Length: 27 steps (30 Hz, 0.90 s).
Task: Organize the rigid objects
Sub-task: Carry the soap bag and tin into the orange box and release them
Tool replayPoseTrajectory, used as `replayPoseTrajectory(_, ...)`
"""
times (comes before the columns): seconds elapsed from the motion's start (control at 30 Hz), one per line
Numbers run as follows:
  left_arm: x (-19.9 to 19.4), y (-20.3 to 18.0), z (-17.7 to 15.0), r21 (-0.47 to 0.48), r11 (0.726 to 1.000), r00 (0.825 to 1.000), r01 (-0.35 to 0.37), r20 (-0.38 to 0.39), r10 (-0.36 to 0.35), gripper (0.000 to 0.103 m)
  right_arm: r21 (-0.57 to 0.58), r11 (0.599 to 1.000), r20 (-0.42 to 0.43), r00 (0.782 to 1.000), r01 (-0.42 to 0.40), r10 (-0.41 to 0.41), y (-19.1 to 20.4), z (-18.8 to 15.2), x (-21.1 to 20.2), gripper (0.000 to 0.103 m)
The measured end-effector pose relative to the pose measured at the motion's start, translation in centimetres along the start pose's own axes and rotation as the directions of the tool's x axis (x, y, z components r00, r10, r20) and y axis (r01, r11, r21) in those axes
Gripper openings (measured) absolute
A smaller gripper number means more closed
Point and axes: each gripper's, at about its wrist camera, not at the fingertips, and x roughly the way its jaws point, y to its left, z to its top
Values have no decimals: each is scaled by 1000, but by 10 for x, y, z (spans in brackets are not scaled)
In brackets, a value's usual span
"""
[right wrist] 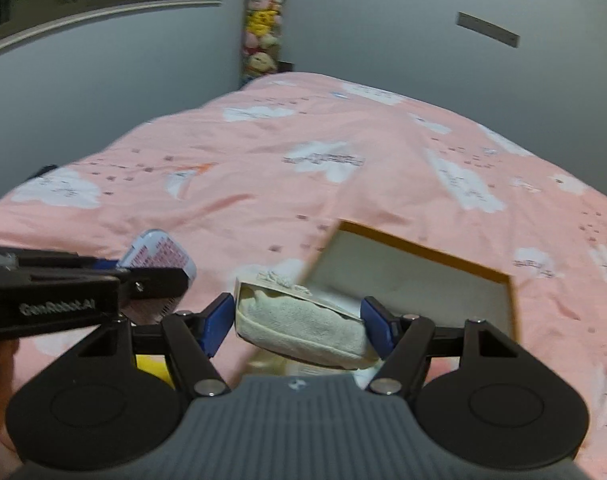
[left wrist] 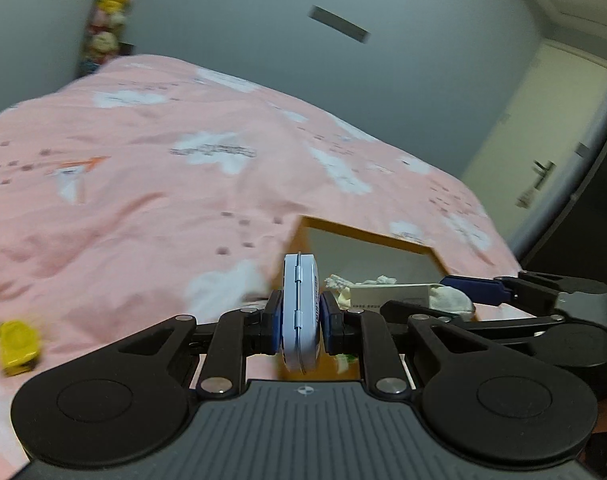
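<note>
Each hand-held tool, left [left wrist: 300,314] and right [right wrist: 299,320], has a grey ribbed housing with a small round crosshair mark, two black disc-shaped link arms, silver pivot screws and blue rectangular finger pads [right wrist: 215,322]. In the right wrist view, the left tool's black side carries white "GenRobot.AI" lettering.

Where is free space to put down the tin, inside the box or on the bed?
The far part of the box, along its orange rim, looks bare. The bed beyond the box is open. It is crowded near the right tool, which holds a pack, close beside the left tool gripping the tin. A yellow item lies at left.
</note>
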Motion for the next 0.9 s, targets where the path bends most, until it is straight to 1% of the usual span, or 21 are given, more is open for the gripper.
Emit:
replayPoseTrajectory(0.13, 29, -22, 7, 48, 998, 998, 47, -44, -45, 21, -15, 995, -33, 995, 97, -98, -30, -2, 5, 68)
replayPoseTrajectory(0.23, 52, -34, 8, 79, 995, 996, 64, -73, -58, 21, -20, 991, -70, 988, 136, -137, -51, -5, 15, 68)
replayPoseTrajectory(0.33, 75, -43, 10, 90, 993, 992, 76, -107, -66, 21, -46, 985, -116, 978, 167, -172, -67, -9, 34, 68)
replayPoseTrajectory(0.5, 98, -46, 13, 106, 992, 988, 62, -148, -46, 21, -90, 975, -186, 959, 202, -216, -85, -13, 67, 68)
replayPoseTrajectory(0.63, 110, -47, 15, 128, 990, 985, 53, -168, -31, 21, -132, 966, -200, 948, 224, -247, -92, -12, 87, 68)
replayPoseTrajectory(0.73, 119, -47, 17, 127, 991, 984, 42, -179, -19, 21, -164, 961, -207, 944, 224, -256, -93, -9, 99, 68)
replayPoseTrajectory(0.8, 122, -46, 18, 128, 991, 983, 40, -183, -16, 21, -186, 954, -216, 938, 234, -272, -93, -10, 107, 68)
replayPoseTrajectory(0.9, 125, -46, 18, 134, 990, 982, 32, -187, -6, 21, -189, 953, -245, 928, 237, -280, -100, -12, 122, 69)
